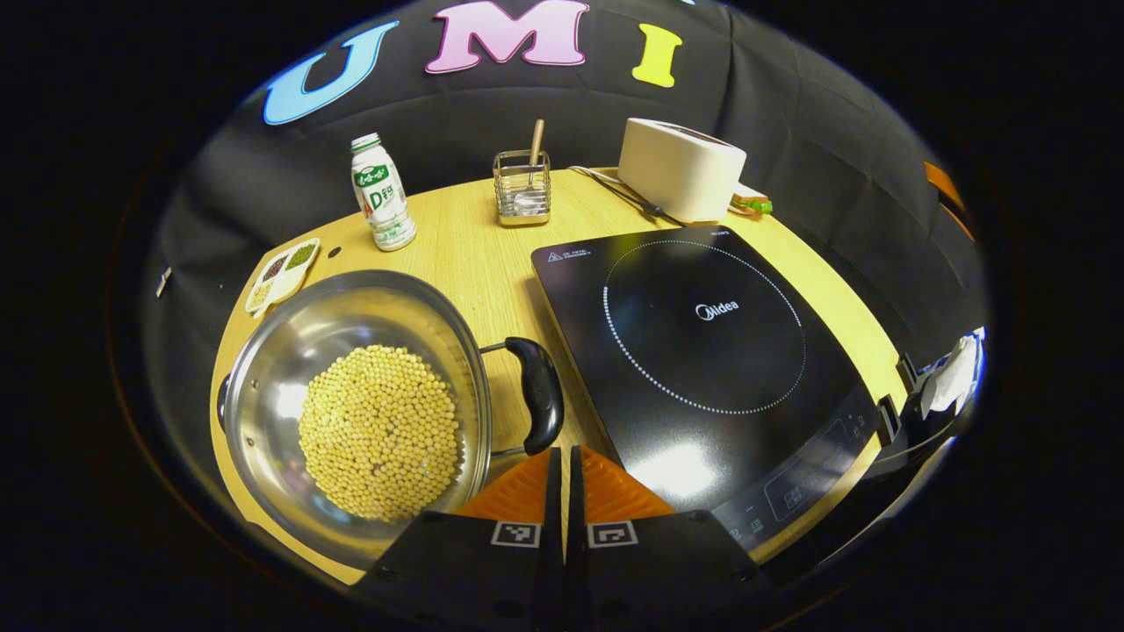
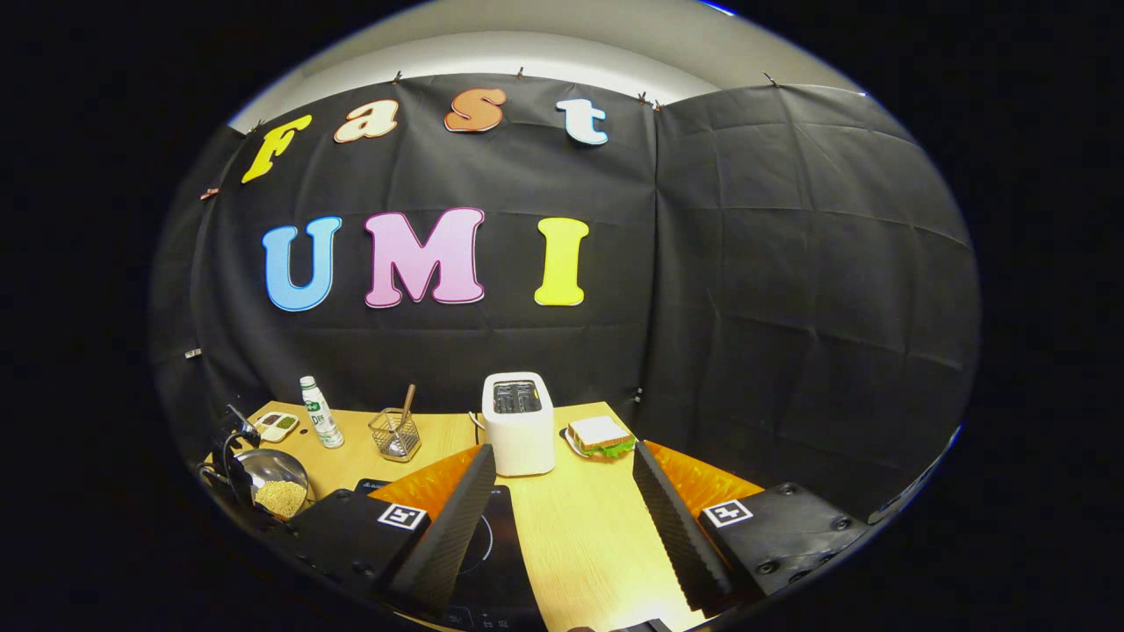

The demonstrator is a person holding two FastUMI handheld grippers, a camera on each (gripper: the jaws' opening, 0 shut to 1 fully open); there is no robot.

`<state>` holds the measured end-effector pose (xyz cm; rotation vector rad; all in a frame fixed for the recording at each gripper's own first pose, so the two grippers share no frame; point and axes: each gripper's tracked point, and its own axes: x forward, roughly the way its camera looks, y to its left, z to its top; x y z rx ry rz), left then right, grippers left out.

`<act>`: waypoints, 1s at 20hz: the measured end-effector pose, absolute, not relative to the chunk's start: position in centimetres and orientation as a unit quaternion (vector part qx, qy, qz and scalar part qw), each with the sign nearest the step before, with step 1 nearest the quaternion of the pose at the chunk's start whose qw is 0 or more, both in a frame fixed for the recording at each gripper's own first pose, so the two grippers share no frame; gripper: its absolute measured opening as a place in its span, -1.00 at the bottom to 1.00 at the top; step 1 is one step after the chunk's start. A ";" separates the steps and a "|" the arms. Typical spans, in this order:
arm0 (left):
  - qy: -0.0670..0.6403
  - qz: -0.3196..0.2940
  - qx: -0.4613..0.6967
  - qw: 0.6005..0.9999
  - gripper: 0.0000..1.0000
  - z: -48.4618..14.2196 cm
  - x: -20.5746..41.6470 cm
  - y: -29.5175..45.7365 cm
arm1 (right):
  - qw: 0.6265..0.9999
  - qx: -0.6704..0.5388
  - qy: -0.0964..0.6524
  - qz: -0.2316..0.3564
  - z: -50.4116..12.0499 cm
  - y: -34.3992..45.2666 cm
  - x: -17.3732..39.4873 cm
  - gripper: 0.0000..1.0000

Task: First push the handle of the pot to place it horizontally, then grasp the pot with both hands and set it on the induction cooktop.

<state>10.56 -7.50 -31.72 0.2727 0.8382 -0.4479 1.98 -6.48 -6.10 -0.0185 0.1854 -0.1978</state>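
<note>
In the left gripper view, a small divided dish of dark and green bits lies beyond the pot's far rim, at the table's edge. The steel pot, holding a heap of pale soybeans, stands on the wooden table just beside the induction cooktop, not on it. A white bottle stands upright behind the pot. The pot's black handle lies in the strip of table between pot and cooktop. The left gripper has its jaws closed together with nothing between them, the tips just below that handle; whether they touch it I cannot tell. A wire basket with a wooden stick stands behind the cooktop, a white toaster further along, a sandwich peeking past it.

In the right gripper view, the right gripper has its jaws spread wide and empty, hovering over the table with its left finger over the cooktop, the pot well apart from it
</note>
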 end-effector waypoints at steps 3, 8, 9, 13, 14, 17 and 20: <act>0.395 -0.220 0.135 0.882 -0.90 -31.3 11.5 -8.2 | 0.991 -0.011 0.092 -0.099 -6.1 -6.7 2.0 0.96; 0.384 -0.228 0.145 0.883 -0.90 -31.2 12.4 -9.0 | 0.991 -0.018 0.094 -0.095 -6.2 -6.5 1.9 0.96; 0.381 -0.228 0.144 0.885 -0.90 -31.1 12.5 -9.1 | 0.991 -0.019 0.094 -0.094 -6.2 -6.4 1.8 0.96; 0.364 -0.228 0.137 0.892 -0.90 -30.0 12.1 -9.1 | 0.992 -0.014 0.101 -0.075 -6.5 -4.8 2.0 0.96; 0.357 -0.226 0.131 0.897 -0.90 -29.6 11.8 -8.9 | 0.992 -0.011 0.104 -0.066 -6.6 -4.1 2.1 0.96; 0.323 -0.204 0.139 0.914 -0.89 -27.1 11.1 -6.9 | 0.992 -0.004 0.120 -0.039 -7.5 -1.8 2.3 0.96; 0.280 -0.184 0.113 0.935 -0.88 -23.7 10.3 -5.0 | 0.990 -0.008 0.140 -0.005 -8.7 1.1 2.5 0.96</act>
